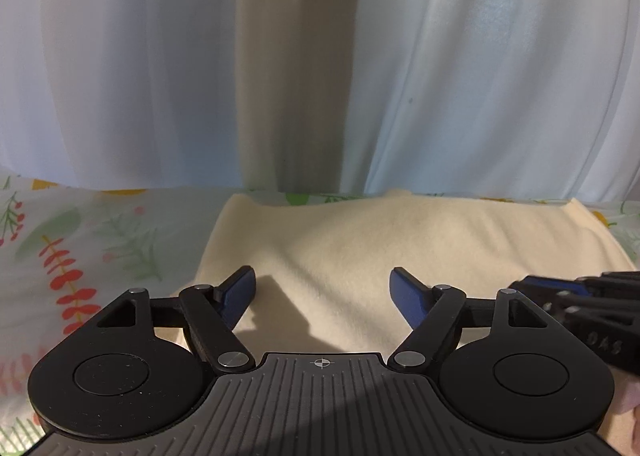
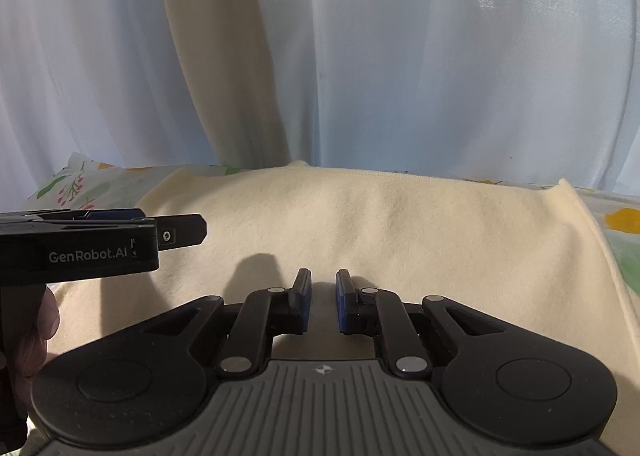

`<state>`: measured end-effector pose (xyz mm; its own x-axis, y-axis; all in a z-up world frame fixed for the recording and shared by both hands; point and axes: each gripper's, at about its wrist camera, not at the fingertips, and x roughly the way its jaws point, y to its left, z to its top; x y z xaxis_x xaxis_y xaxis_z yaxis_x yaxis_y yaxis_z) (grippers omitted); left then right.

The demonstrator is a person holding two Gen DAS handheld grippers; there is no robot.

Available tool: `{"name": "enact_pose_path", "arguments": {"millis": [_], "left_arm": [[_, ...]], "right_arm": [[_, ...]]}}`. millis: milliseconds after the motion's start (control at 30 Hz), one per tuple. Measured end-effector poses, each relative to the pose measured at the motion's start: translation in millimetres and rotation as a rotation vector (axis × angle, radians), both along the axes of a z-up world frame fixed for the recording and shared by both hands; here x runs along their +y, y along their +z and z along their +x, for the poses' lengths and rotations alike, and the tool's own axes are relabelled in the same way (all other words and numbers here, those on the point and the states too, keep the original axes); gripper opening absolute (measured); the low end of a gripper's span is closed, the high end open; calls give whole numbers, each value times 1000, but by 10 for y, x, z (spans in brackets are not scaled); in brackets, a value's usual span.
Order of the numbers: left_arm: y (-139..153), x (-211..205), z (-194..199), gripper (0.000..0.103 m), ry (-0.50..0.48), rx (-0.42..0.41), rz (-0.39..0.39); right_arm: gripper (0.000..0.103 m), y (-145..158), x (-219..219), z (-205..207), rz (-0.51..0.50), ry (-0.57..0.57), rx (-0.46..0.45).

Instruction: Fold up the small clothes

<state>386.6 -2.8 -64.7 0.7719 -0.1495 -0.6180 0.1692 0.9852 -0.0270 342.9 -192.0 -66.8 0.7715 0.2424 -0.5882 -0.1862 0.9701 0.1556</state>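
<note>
A plain cream-yellow cloth [image 2: 400, 236] lies on a white bed sheet [image 1: 80, 256] printed with red-orange sprigs, green leaves and yellow patches. Both the left hand-held gripper [image 1: 322, 296] and the right hand-held gripper [image 2: 323, 302] are black with blue pads. Behind hang white-blue curtains [image 1: 120, 75] with a beige strip [image 1: 296, 75].

Cream garment [image 1: 400, 248] — soft, matt fleece; floral sheet [image 1: 80, 256] — smooth cloth.
</note>
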Motion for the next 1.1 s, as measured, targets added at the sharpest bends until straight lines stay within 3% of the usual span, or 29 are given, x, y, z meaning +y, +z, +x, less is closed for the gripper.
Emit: {"name": "enact_pose_path", "arguments": {"millis": [33, 133, 200, 233, 300, 467, 633, 700, 833, 900, 1000, 1067, 1100], "left_arm": [[-56, 46, 31, 83, 15, 21, -11], [-50, 173, -3, 89, 21, 7, -81], [-48, 206, -9, 90, 25, 7, -101], [-44, 211, -8, 91, 23, 9, -104], [-34, 206, -13, 91, 22, 12, -91], [29, 208, -117, 89, 16, 25, -26], [174, 399, -426, 89, -25, 27, -55], [152, 523, -500, 89, -7, 61, -85], [95, 741, -621, 89, 65, 99, -74], [123, 908, -700, 89, 101, 122, -103], [133, 1184, -770, 89, 136, 186, -212], [109, 1330, -786, 88, 130, 242, -296], [105, 1378, -790, 88, 125, 248, -327]], "right_arm": [[2, -7, -132, 7, -9, -23, -9], [0, -30, -582, -32, 76, -45, -20], [0, -51, -816, -78, 44, -135, -24], [0, -72, -1010, -103, 135, -157, -15], [0, -74, -1228, -139, 199, -241, -14], [4, 12, -1198, -234, 62, -355, -8], [6, 178, -1040, -664, 116, -225, -78], [6, 160, -1025, -758, 101, -190, -57], [2, 60, -1014, -876, -152, -273, -53], [1, 140, -1006, -947, -142, -300, -42], [13, 297, -860, -1133, -123, -256, -68], [34, 363, -716, -1234, -77, -156, -79], [38, 392, -626, -1281, -52, -105, -83]]}}
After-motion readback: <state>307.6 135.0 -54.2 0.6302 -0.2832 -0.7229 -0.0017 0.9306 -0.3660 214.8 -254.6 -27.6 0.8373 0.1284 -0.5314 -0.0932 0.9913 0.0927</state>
